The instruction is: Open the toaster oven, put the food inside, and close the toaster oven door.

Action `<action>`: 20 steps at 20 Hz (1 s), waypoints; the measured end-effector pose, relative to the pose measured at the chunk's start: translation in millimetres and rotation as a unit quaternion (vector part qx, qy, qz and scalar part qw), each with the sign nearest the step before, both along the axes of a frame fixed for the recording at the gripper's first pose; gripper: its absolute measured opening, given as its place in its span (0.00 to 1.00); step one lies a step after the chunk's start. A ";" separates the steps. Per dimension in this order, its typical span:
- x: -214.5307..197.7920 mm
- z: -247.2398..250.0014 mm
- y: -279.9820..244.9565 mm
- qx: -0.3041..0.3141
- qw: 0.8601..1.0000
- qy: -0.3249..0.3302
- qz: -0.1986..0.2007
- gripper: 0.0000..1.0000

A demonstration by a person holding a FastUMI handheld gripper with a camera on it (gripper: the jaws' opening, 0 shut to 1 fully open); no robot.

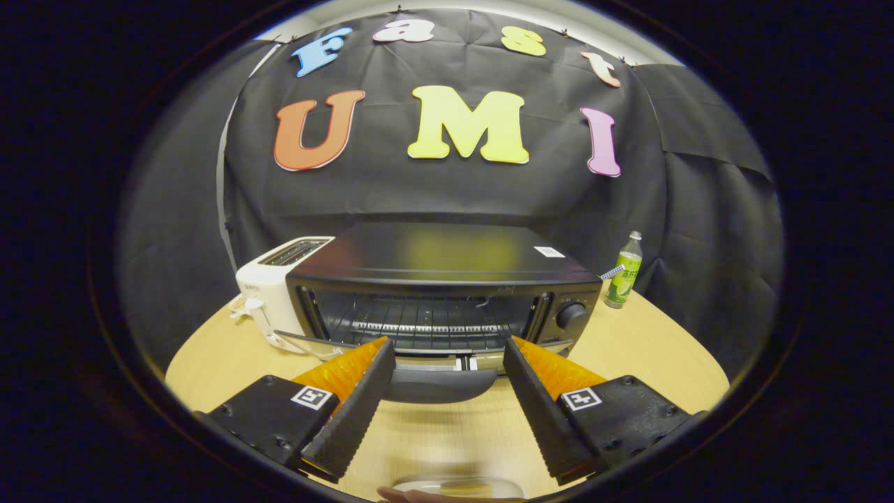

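Observation:
The black toaster oven [447,258] stands on the wooden table straight ahead of me. Its glass door [314,342] hangs down toward me, and the wire rack [426,325] inside is in plain sight. The door's dark handle [433,384] lies between my two fingers without touching either. My gripper [447,344] is open, its fingers spread wide with the tips near the oven's mouth. Below the fingers, close to me, a blurred clear dish with something yellowish [457,485] sits by a person's fingertip [408,494].
A white slot toaster [276,286] stands against the oven's left side. A green bottle [624,279] is at the back right, near the cloth wall. The round wooden table [649,356] has bare surface on both sides of the oven.

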State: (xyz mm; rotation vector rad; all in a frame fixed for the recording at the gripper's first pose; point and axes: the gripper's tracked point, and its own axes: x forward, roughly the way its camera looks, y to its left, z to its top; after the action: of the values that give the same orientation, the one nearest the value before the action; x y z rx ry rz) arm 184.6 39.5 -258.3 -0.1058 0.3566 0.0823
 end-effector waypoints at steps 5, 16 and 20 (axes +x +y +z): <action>-22.8 -23.1 -5.0 -0.027 1.000 0.003 0.015 1.00; -45.9 -60.5 -7.2 -0.004 0.999 0.027 0.024 1.00; -53.2 -79.5 -7.5 0.021 0.998 0.052 0.016 0.99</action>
State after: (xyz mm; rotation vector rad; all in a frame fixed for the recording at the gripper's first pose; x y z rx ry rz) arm 131.5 32.0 -337.7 -0.0666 0.4578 0.1266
